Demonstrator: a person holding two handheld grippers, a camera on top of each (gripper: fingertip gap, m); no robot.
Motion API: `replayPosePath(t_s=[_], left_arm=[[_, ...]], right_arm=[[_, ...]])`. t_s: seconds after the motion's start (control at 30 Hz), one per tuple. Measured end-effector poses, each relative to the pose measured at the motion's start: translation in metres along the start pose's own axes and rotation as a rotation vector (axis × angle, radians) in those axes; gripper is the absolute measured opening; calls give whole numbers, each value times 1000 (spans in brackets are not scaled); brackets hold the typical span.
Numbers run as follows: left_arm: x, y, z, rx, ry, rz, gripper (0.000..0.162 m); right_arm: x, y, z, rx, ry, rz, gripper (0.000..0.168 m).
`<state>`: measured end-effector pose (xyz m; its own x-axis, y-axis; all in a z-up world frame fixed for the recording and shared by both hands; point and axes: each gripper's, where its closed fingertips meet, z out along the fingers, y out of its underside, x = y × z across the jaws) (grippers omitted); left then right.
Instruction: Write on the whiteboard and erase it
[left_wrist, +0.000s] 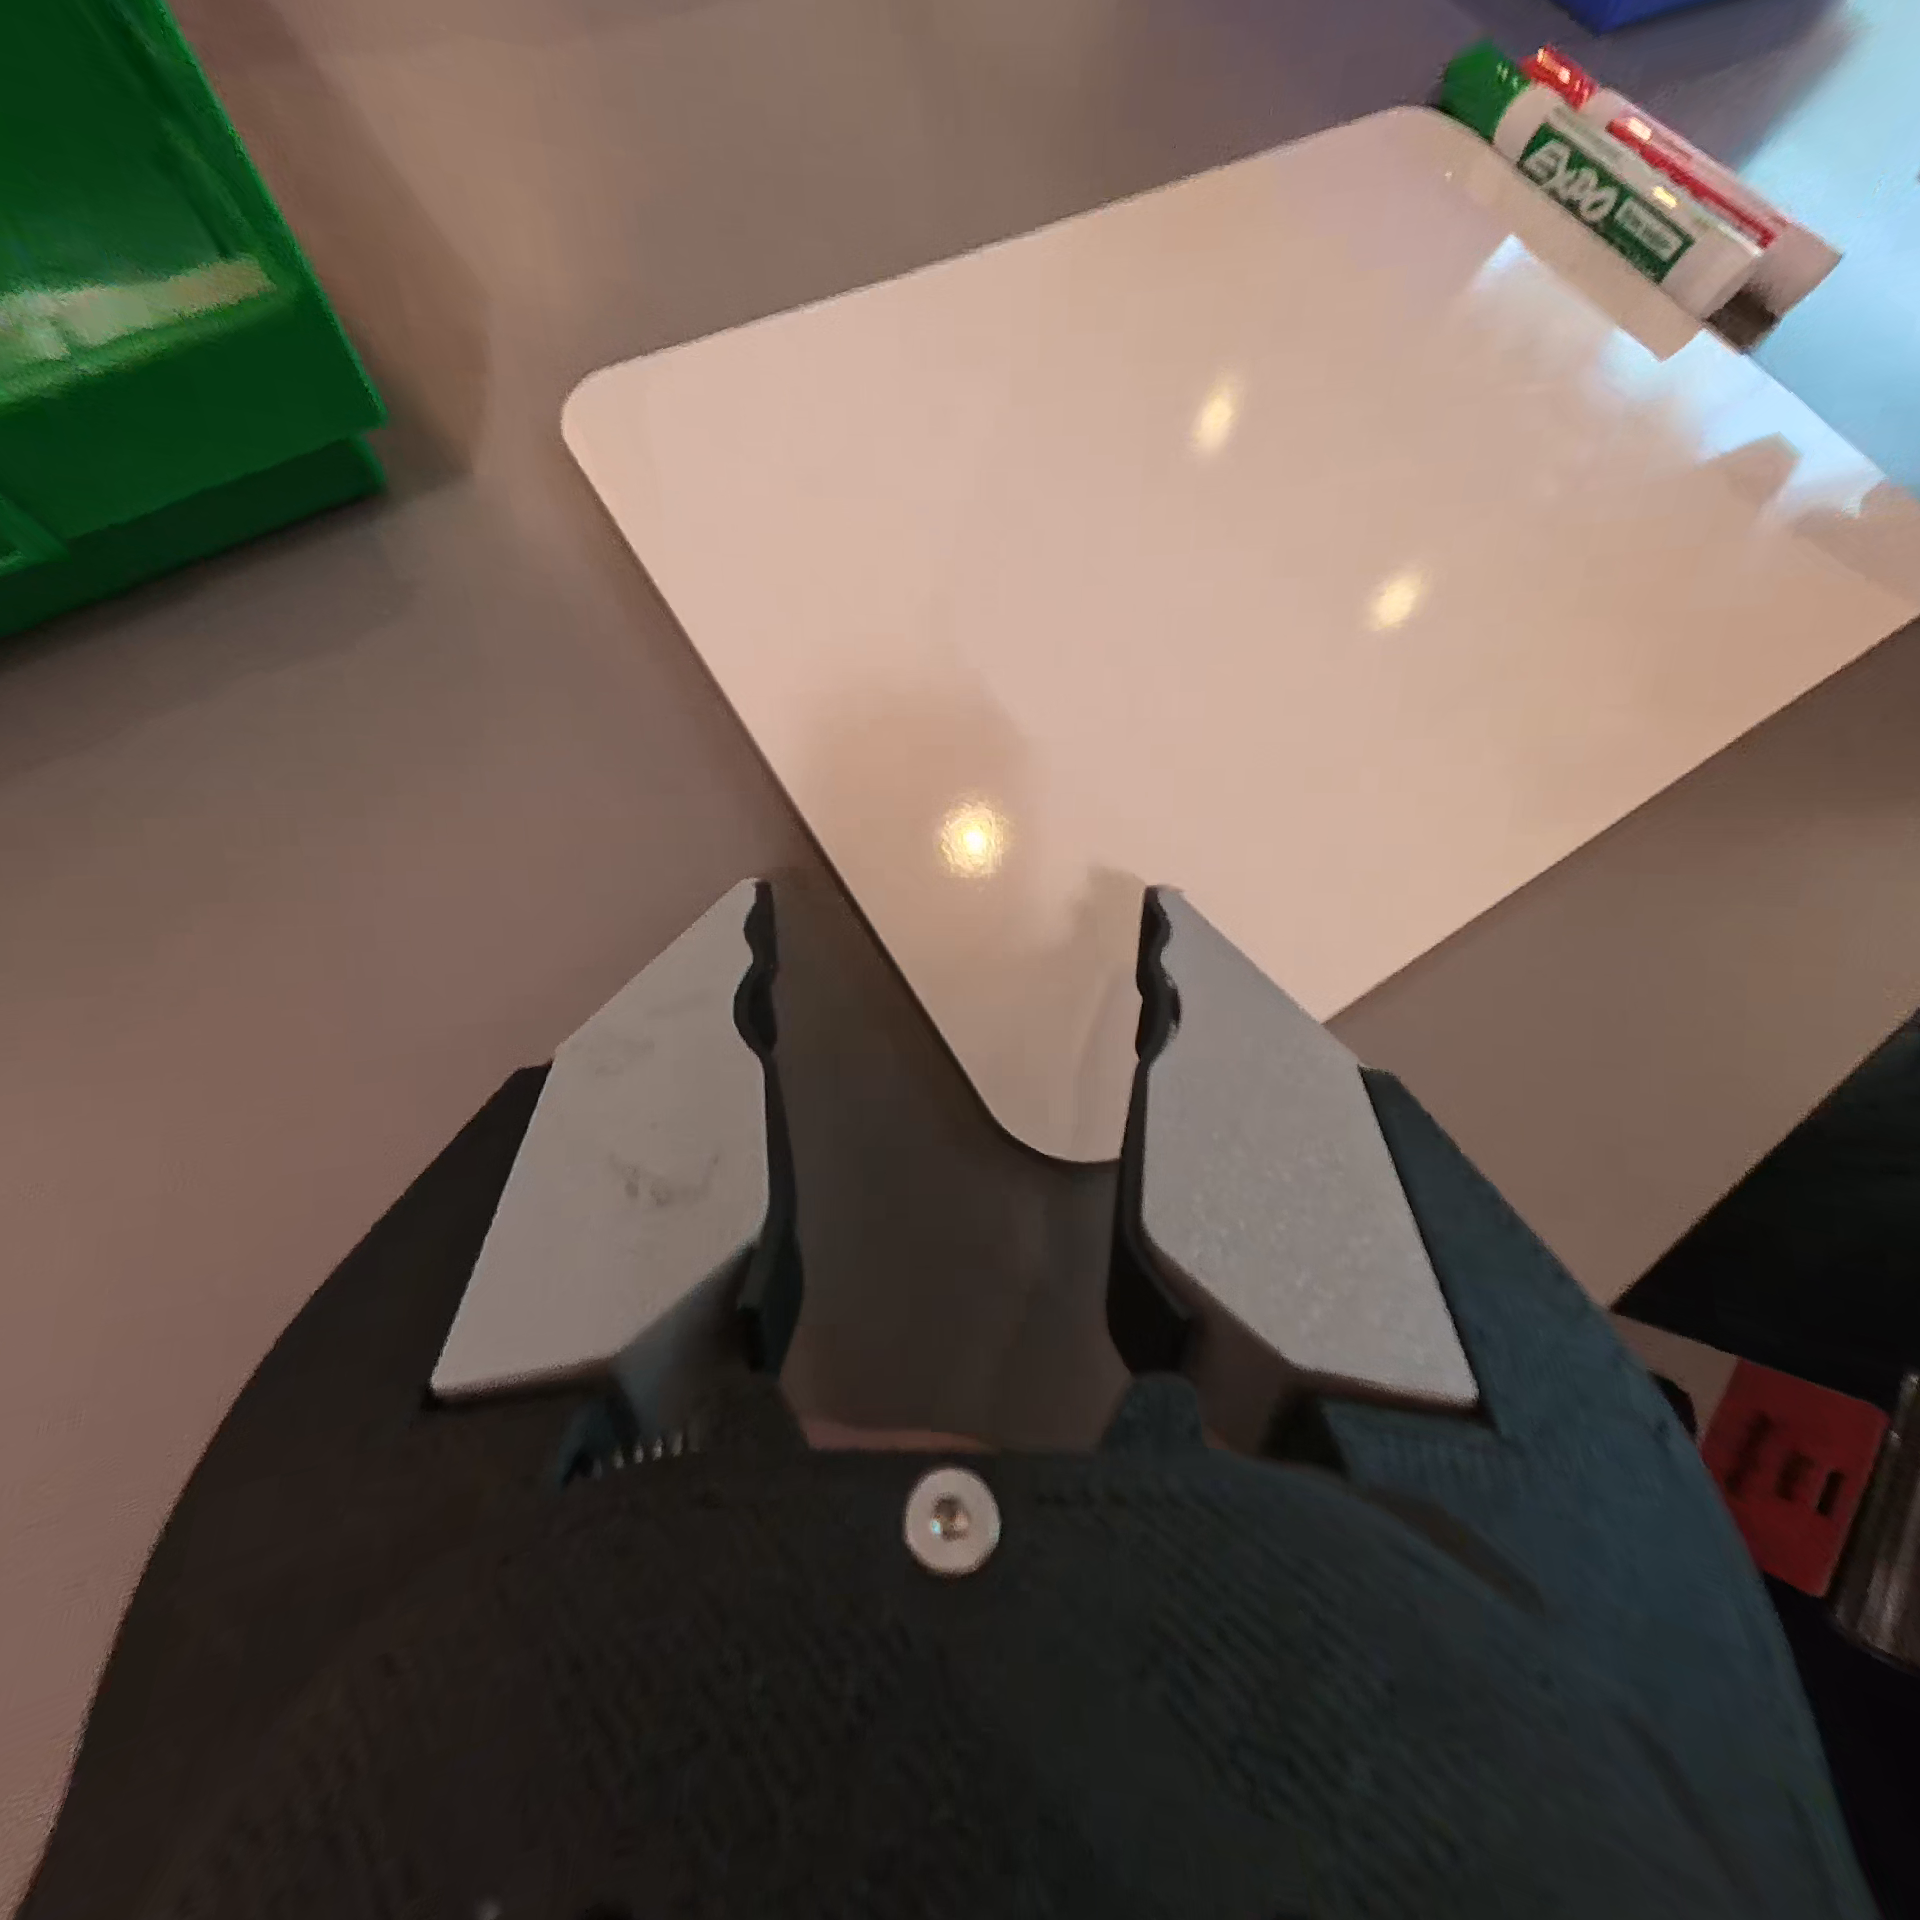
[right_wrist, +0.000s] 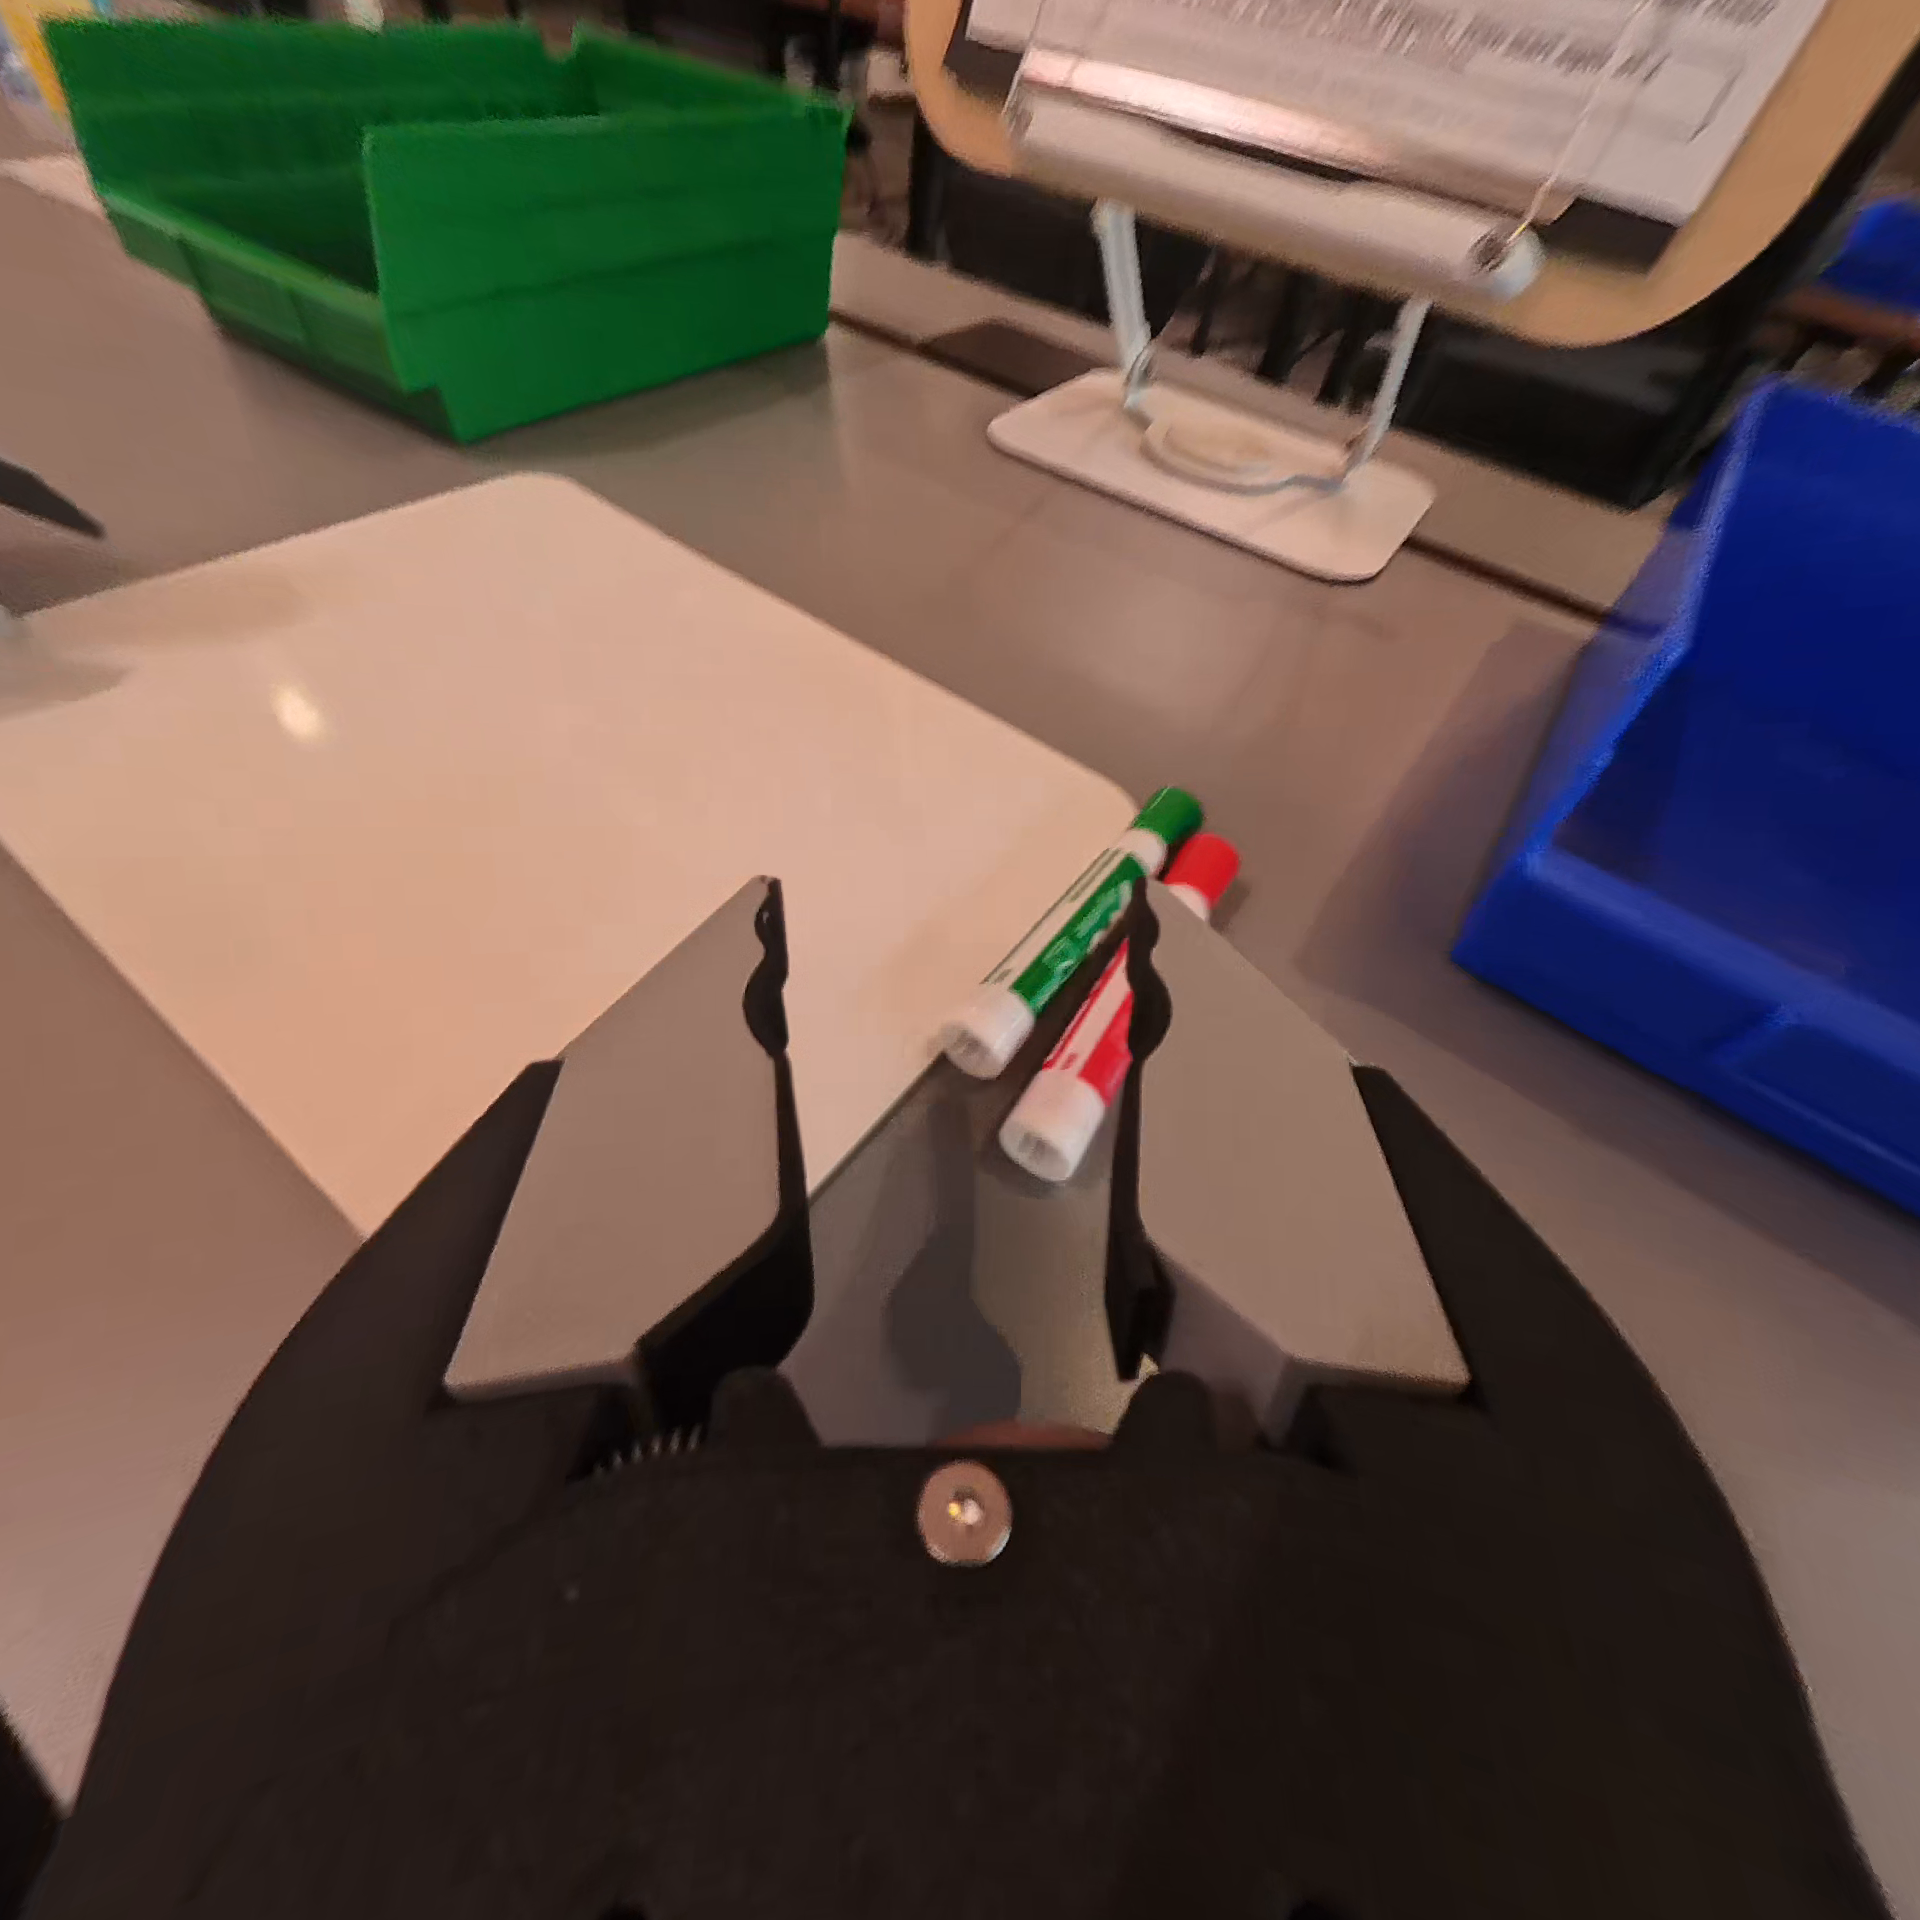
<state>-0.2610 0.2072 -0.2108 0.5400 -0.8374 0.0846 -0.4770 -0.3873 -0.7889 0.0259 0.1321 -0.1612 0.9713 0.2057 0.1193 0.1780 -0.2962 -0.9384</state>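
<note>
Whiteboard: flat, glossy white whiteboard with rounded corners (left_wrist: 1195, 582), lying on the grey table (left_wrist: 312, 883); writing surface blank, ceiling lights reflected in it.
Markers: green-capped white marker (right_wrist: 1081, 935) and red-capped white marker (right_wrist: 1091, 1049), side by side and touching, at the whiteboard's right edge; the green one overlaps the board's rim, the red one lies on the table just beside it.
My left gripper (left_wrist: 956, 904): jaws spread wide, nothing held; I hover above the near corner of the whiteboard, which shows between my fingers.
My right gripper (right_wrist: 961, 899): jaws spread wide, nothing held; the butt ends of both markers show between my fingers, the red one close to my right finger. Contact: cannot tell.
Green plastic bin (right_wrist: 582, 239): on the table beyond the whiteboard's far left side, apart from it.
Blue plastic bin (right_wrist: 1745, 831): on the table to the right of the markers, apart from them.
White stand (right_wrist: 1216, 468): flat base on the table beyond the markers, carrying a tilted rounded panel.
</note>
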Motion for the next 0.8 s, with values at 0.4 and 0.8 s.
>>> replayPosePath(t_s=[0.4,0.8], left_arm=[[-29,-40,-20,291,-138,-44,64],[-23,-54,-13,344,-132,-15,44]], right_arm=[[26,-15,-14,137,156,-20,64],[50,-6,19,-55,125,28,48]])
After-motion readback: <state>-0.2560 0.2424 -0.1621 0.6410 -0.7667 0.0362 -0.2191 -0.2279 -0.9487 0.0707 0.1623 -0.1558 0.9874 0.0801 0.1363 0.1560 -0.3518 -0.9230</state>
